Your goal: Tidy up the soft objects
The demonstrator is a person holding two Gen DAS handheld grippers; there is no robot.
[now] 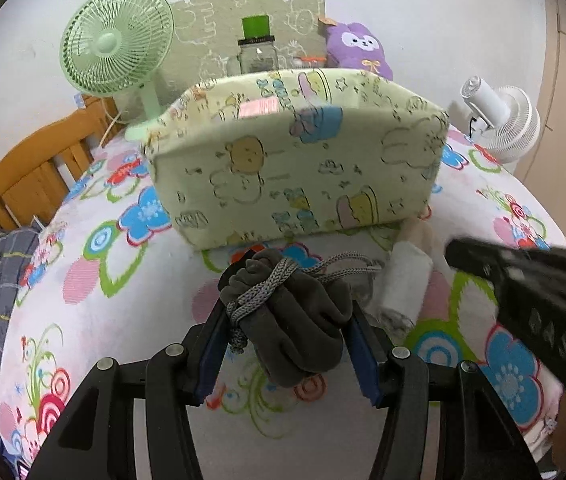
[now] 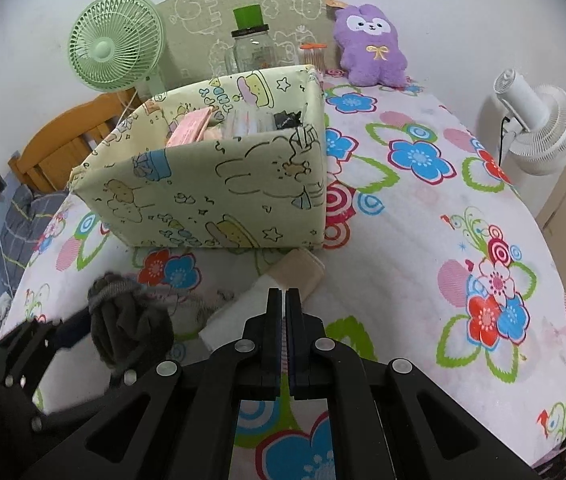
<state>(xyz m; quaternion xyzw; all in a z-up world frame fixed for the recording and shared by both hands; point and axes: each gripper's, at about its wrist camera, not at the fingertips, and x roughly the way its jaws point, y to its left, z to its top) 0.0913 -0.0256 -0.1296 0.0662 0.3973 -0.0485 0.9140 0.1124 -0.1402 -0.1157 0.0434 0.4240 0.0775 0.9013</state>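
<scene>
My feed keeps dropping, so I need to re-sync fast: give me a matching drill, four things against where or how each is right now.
Things:
1. grey bundle
2. right tool
3. purple plush
4. pink packs

States:
A. inside the green fabric bin
B. shut, holding nothing
C. clamped in the left tool
D. upright against the back wall

Pairs: 1-C, 2-B, 3-D, 4-A
</scene>
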